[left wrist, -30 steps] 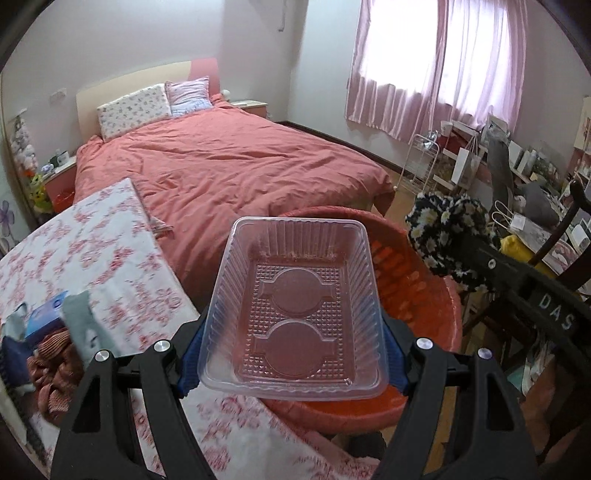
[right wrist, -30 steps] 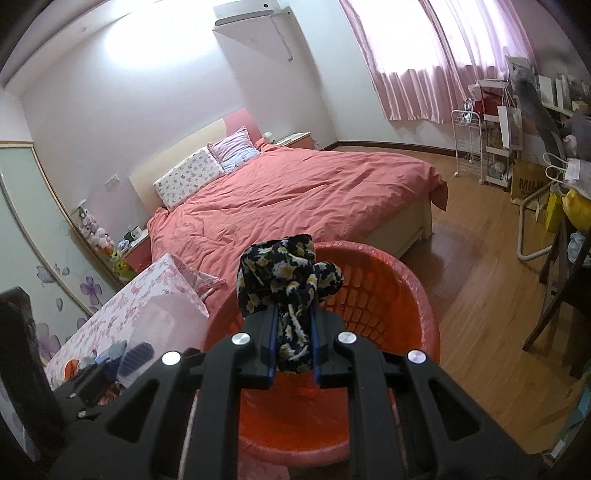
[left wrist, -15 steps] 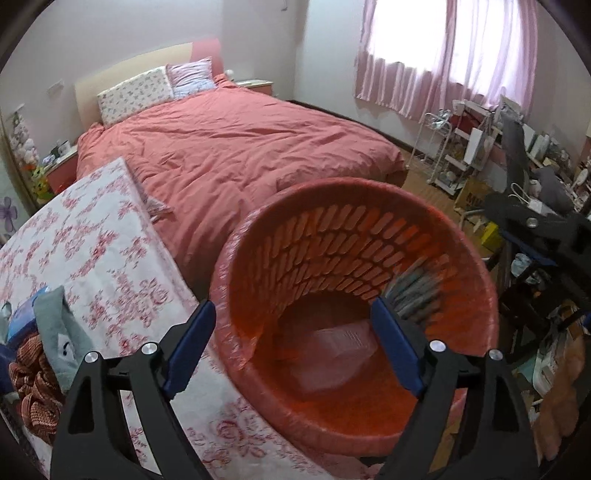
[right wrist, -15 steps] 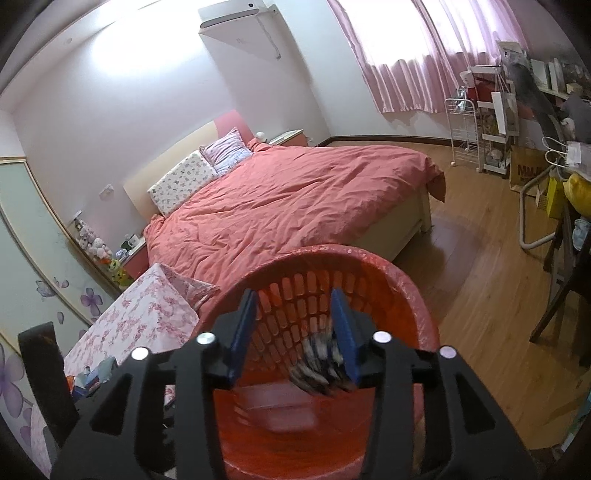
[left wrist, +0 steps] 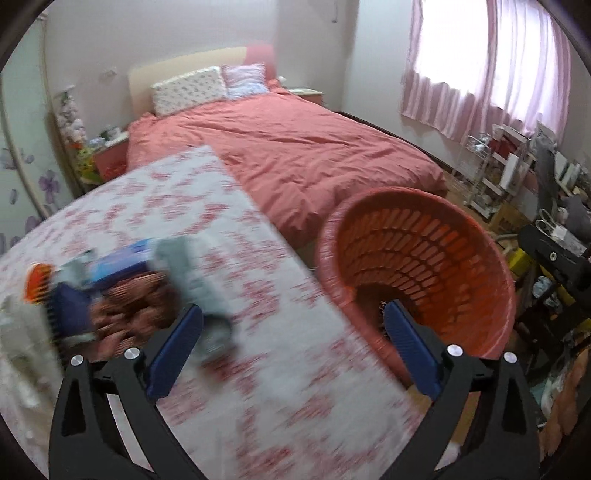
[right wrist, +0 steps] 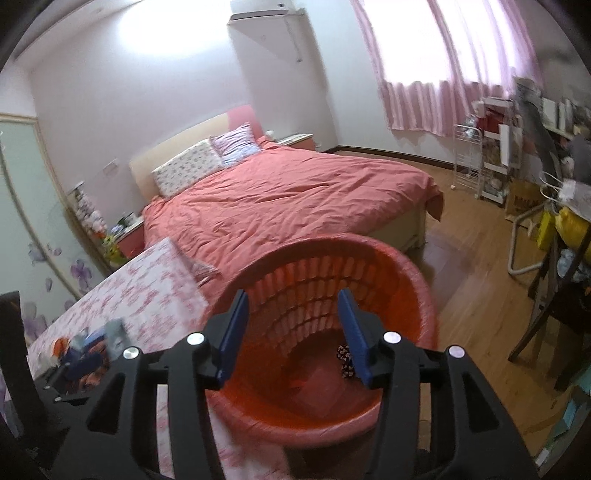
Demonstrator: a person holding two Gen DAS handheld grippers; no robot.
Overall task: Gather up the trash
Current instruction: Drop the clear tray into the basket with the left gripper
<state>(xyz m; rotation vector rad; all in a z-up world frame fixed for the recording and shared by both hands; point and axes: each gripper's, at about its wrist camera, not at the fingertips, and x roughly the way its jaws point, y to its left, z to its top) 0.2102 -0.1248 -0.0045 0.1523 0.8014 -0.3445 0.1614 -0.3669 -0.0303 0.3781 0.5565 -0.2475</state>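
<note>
Jaws of both grippers have just been opening and are empty; the left gripper (left wrist: 291, 347) is next aligned with the clutter pile (left wrist: 110, 295) at ten o'clock, while the right gripper (right wrist: 291, 332) is kept over the basket (right wrist: 424, 295).

Daylight comes through the pink curtains (right wrist: 436, 74) at the window, which is blown out white in both views. A bright glare patch washes the wall (right wrist: 155, 33) in the right wrist view. The left wrist view is streaked with motion blur over the floral tablecloth (left wrist: 229, 258) and the pile of things (left wrist: 122, 291) on it. Both fisheye pictures bend at the edges, with dark corners.
</note>
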